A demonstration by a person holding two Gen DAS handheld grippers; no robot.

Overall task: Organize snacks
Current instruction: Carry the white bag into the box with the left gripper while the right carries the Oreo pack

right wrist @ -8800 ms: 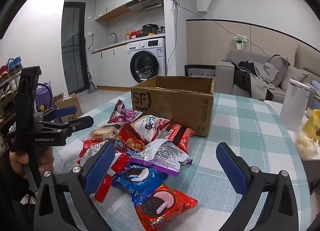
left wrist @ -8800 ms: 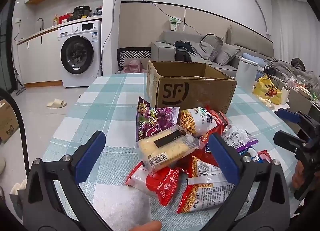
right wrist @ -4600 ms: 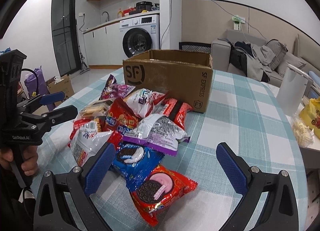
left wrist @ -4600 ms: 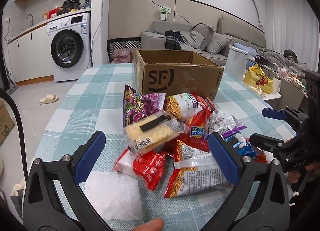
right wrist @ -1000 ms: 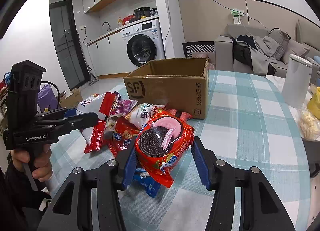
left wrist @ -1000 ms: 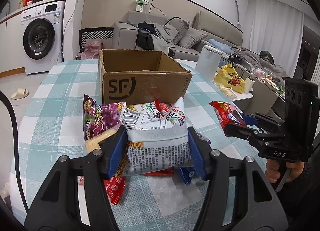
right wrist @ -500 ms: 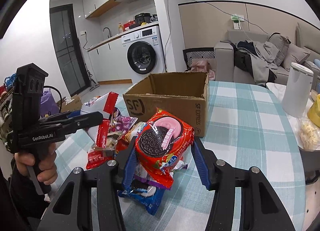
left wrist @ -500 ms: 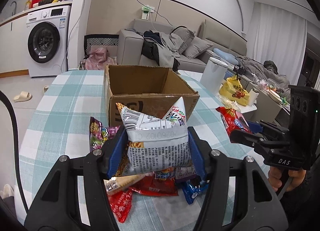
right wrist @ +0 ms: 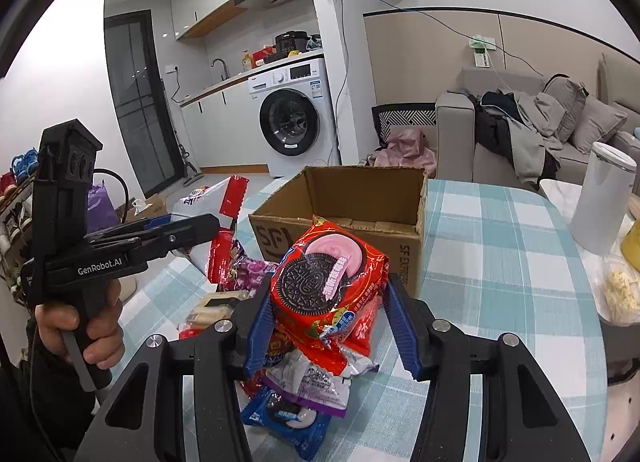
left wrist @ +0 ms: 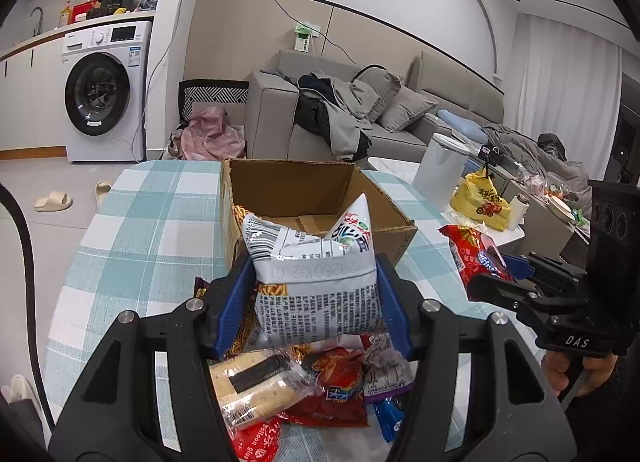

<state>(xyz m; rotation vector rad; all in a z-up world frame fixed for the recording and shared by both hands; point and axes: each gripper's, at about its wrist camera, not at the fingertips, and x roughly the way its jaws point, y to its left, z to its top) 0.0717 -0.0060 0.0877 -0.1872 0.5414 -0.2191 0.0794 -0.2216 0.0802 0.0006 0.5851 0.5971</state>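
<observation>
Left wrist view: the left gripper point(left wrist: 314, 298) is clamped on a white noodle snack bag point(left wrist: 316, 286) stamped 20260102 C1, held up in front of the open cardboard box point(left wrist: 304, 190), above the snack pile point(left wrist: 304, 378) on the checked table point(left wrist: 132, 230). Right wrist view: the right gripper point(right wrist: 332, 322) squeezes a red Oreo pack point(right wrist: 328, 282), raised just before the box point(right wrist: 404, 198) printed SF EXPRESS; the other tool reads GenRobot.AI, and a blue Oreo pack point(right wrist: 286, 418) lies below
</observation>
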